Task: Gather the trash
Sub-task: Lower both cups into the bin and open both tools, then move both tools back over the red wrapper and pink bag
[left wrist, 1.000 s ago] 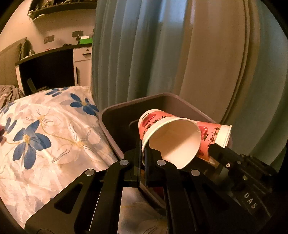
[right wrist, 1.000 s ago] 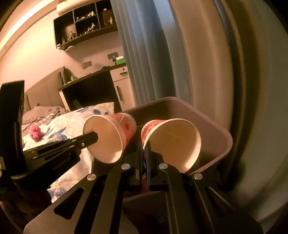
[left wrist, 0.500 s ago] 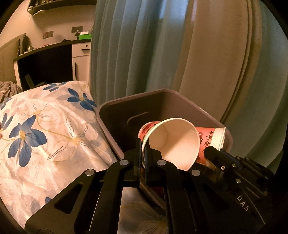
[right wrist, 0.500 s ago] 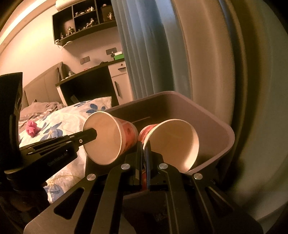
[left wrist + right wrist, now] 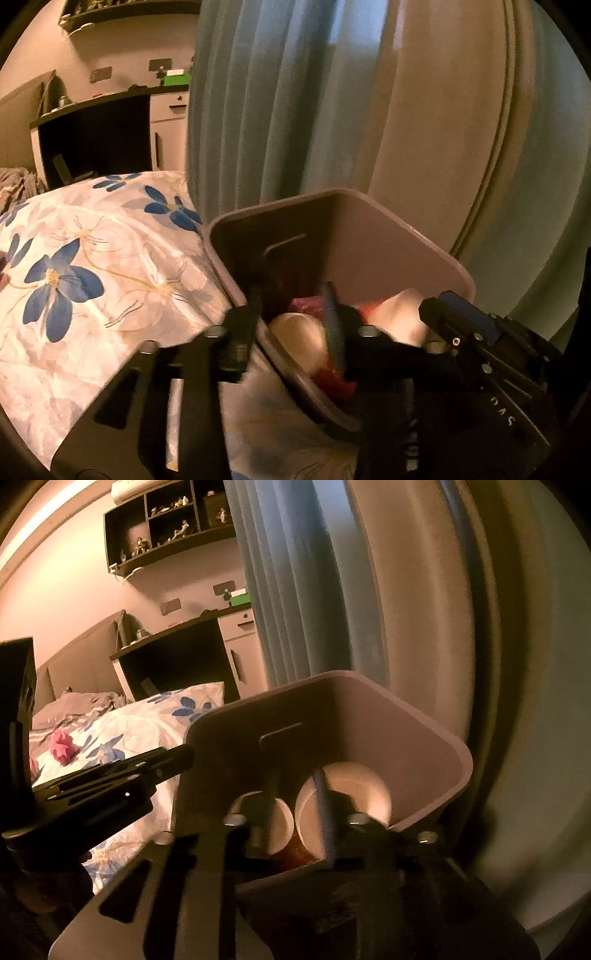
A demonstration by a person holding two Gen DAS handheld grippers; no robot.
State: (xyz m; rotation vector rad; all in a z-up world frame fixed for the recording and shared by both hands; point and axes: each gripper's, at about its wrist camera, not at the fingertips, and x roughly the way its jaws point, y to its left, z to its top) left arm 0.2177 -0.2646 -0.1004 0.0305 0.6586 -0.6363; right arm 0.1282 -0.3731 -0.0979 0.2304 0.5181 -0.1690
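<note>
Paper cups, two, red-printed outside, white inside: one [image 5: 271, 821] beside the other [image 5: 343, 801], both lying inside the brown bin [image 5: 424, 738] that stands against the flowered bedspread [image 5: 92, 266]. Judged light, thin-walled, easily crushed; best taken at the rim. Left gripper [image 5: 295, 317] and right gripper [image 5: 295, 797]: jaws opening over the bin, pressing on nothing. Lettering on right gripper's body, partly legible, "DAS".

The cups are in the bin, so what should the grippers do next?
Probably lift both away. The two paper cups lie inside the trash bin, and the left gripper and right gripper are opening with nothing pinched.
</note>
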